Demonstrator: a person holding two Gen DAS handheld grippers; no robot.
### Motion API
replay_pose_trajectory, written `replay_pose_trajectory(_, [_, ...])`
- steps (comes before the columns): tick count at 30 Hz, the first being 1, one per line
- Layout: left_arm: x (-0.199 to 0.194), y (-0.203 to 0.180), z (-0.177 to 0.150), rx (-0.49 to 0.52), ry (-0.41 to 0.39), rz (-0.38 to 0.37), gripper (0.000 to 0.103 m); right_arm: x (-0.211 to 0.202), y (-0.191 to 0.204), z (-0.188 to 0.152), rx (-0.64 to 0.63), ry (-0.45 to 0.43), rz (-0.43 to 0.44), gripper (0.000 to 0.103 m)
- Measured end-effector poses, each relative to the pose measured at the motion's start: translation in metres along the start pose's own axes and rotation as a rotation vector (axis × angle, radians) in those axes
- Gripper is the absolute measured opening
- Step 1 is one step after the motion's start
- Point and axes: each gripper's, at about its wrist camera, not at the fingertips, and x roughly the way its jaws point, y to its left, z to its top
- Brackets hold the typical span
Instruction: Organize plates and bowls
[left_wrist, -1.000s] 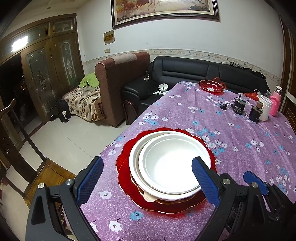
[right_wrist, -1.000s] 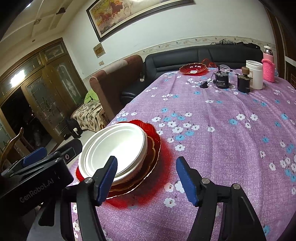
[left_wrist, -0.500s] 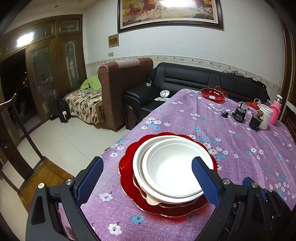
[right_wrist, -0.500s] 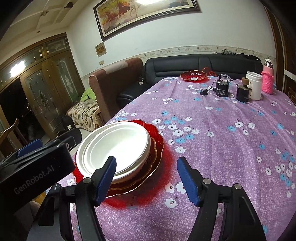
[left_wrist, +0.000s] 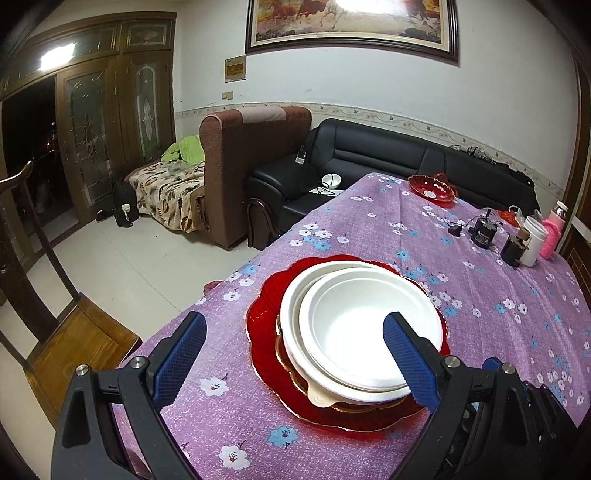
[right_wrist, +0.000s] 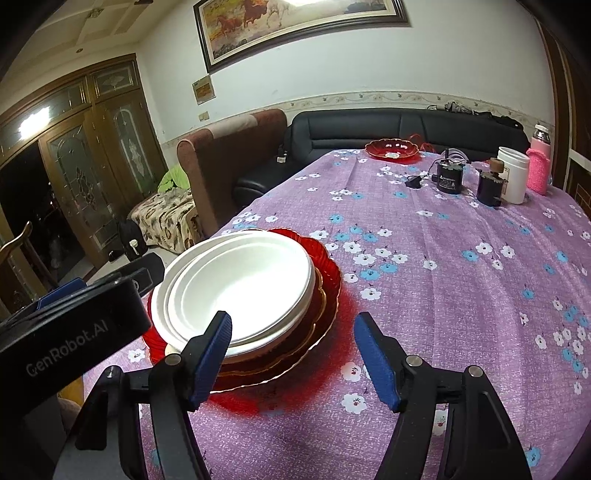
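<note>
Left-wrist view: the left hand-held gripper (left_wrist: 293, 350) stands with its jaws spread wide and nothing pressed between its blue pads (left_wrist: 181, 357); the stack of dishes lies ahead, mostly toward 1 o'clock of the gap. The stack sits near the bench's (left_wrist: 480, 295) front left corner on a purple flowered cloth (left_wrist: 369, 229). From bottom to top it comprises a red scalloped plate (left_wrist: 264, 332), a gold-rimmed dish (left_wrist: 369, 406) whose edge shows at 6 o'clock, a white plate (left_wrist: 295, 314) and a white bowl (left_wrist: 369, 325), each nested in the one below. Right-wrist view: the right hand-held gripper (right_wrist: 291, 350) is likewise open and empty, its left pad (right_wrist: 210, 356) overlapping the stack's near rim in the picture; whether it touches cannot be told. The stack lies at 11 o'clock of this gripper, the left gripper's black body (right_wrist: 70, 325) at 9 o'clock. At the bench's far end, well apart from the stack, a small red dish (right_wrist: 391, 149) stands at 12 o'clock; toward 2 o'clock stand two dark cylinders (right_wrist: 450, 177), a white jar (right_wrist: 513, 173) and a pink-sleeved bottle (right_wrist: 539, 166). A black sofa (right_wrist: 406, 125) lies beyond the bench.
</note>
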Motion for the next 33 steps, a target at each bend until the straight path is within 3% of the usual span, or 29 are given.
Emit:
replay_pose_trajectory(7, [-0.005,0.005,-0.002,-0.014,-0.031,0.017,0.096,0.000,0.006,-0.002,-0.021,-0.010,-0.009,0.074])
replay_pose_trajectory(11, [-0.017,0.008,-0.002,-0.032,-0.097,0.041,0.096,-0.003,0.007,-0.003,-0.028,-0.023,-0.013,0.074])
replay_pose_trajectory(13, [-0.025,0.011,0.000,-0.047,-0.128,0.033,0.103,-0.005,0.006,-0.003,-0.028,-0.028,-0.013,0.074])
replay_pose_trajectory(16, [-0.032,0.016,0.000,-0.073,-0.148,0.005,0.103,-0.005,0.005,-0.003,-0.028,-0.030,-0.012,0.074])
replay_pose_trajectory(33, [-0.014,0.008,0.003,-0.026,-0.031,-0.027,0.103,-0.009,0.015,-0.006,-0.090,-0.040,-0.004,0.076])
